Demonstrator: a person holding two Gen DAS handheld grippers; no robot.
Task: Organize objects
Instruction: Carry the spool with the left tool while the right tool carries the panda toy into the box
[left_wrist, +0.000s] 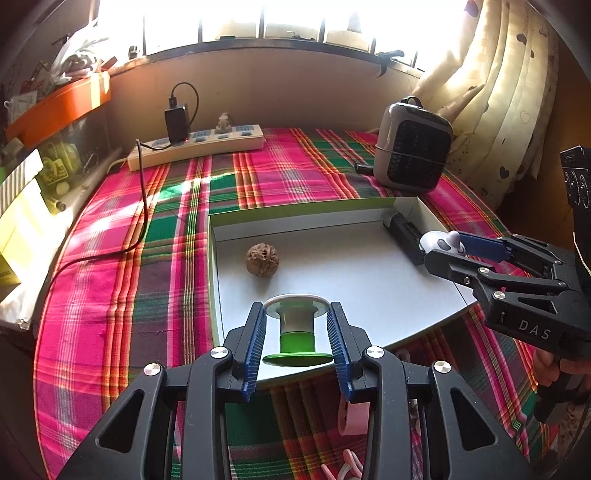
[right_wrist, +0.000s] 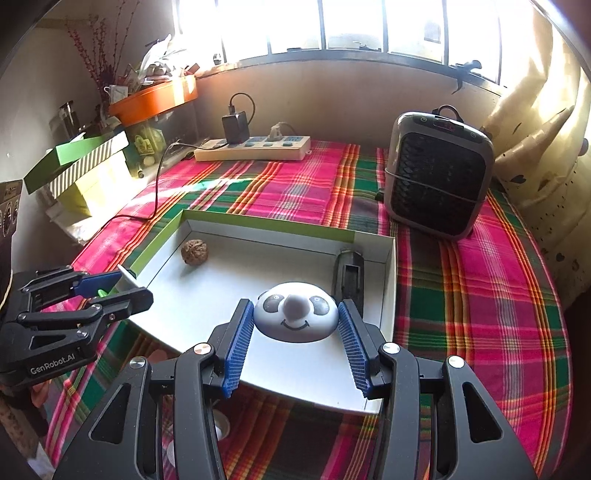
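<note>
The left tongs (left_wrist: 297, 332), black with ribbed blue pads, pinch a small spool (left_wrist: 296, 326): a green plastic core with a flat green disc at its near end and a pale, glossy disc at the far end. It hangs over the near edge of a shallow white cardboard tray (left_wrist: 332, 266) with a green rim, lying on a table (left_wrist: 147, 277) under a woven pink, green and orange plaid cloth.

The right tongs (right_wrist: 295, 325) clamp a smooth, white dome-shaped toy (right_wrist: 295, 314) with grey eye patches, a rounded grey nose and a thin drawn smile, held above the tray's near half.

In the tray, a wrinkled brown walnut (right_wrist: 194, 252) sits at ten o'clock, and a long black bar-shaped thing (right_wrist: 349, 277) lies along the wall at two o'clock.

Beyond, at one o'clock, stands a rounded grey heater (right_wrist: 439, 173) with a dark grille; at eleven o'clock lies a cream power strip (right_wrist: 255, 147).
</note>
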